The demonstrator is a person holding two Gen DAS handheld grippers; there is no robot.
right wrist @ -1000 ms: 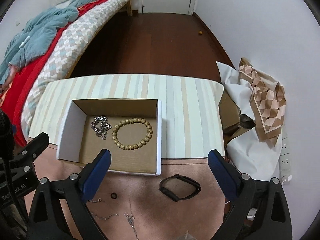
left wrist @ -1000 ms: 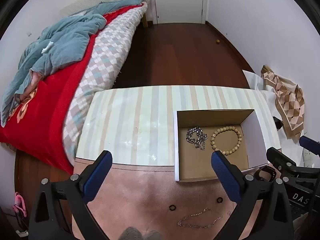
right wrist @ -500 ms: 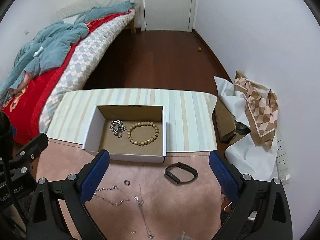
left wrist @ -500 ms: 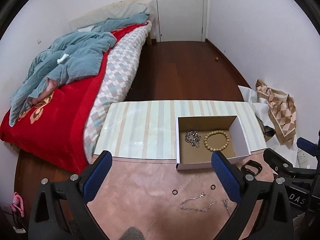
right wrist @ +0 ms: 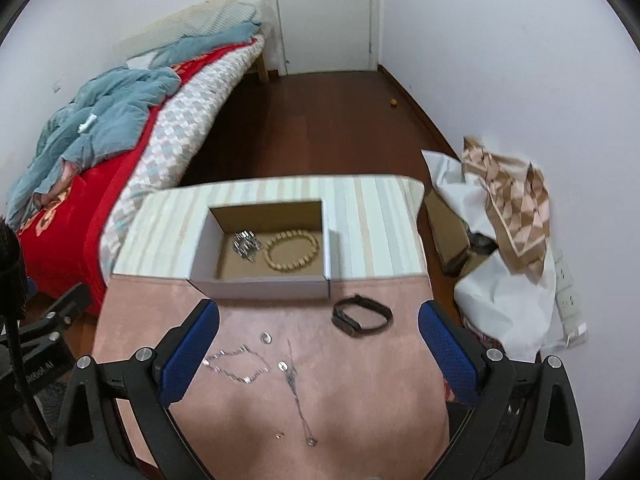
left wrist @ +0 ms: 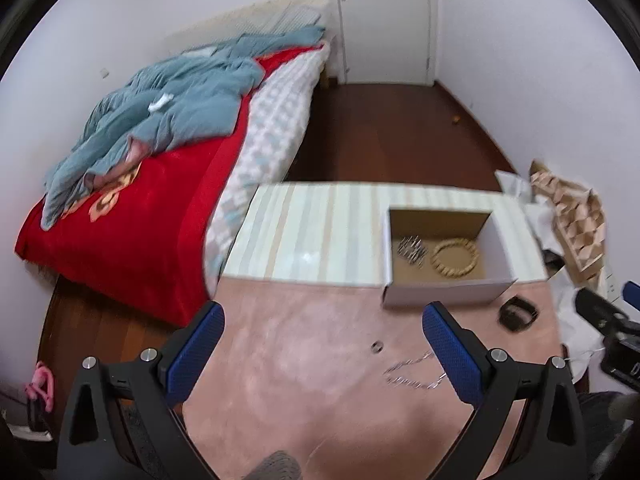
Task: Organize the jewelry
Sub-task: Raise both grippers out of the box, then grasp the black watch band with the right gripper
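Note:
A cardboard box (right wrist: 260,286) (left wrist: 444,295) sits on the table and holds a wooden bead bracelet (right wrist: 293,255) (left wrist: 456,258) and a silver chain (right wrist: 246,245) (left wrist: 411,250). On the pink mat lie a black band (right wrist: 361,315) (left wrist: 518,313), a thin silver necklace (right wrist: 234,364) (left wrist: 412,372), a second chain (right wrist: 298,392) and small rings (right wrist: 266,337) (left wrist: 376,346). My left gripper (left wrist: 324,346) is open and empty, high above the mat. My right gripper (right wrist: 319,342) is open and empty above the loose pieces.
A pink mat (right wrist: 256,432) covers the near table; a striped cloth (right wrist: 372,232) covers the far part. A bed with red cover (left wrist: 132,232) stands left. Bags and a patterned scarf (right wrist: 512,208) lie right by the wall. A door (right wrist: 324,12) is behind.
Both grippers have pulled back and up from the box, so more of the mat and room shows. Both stayed open and empty. The jewelry has not moved.

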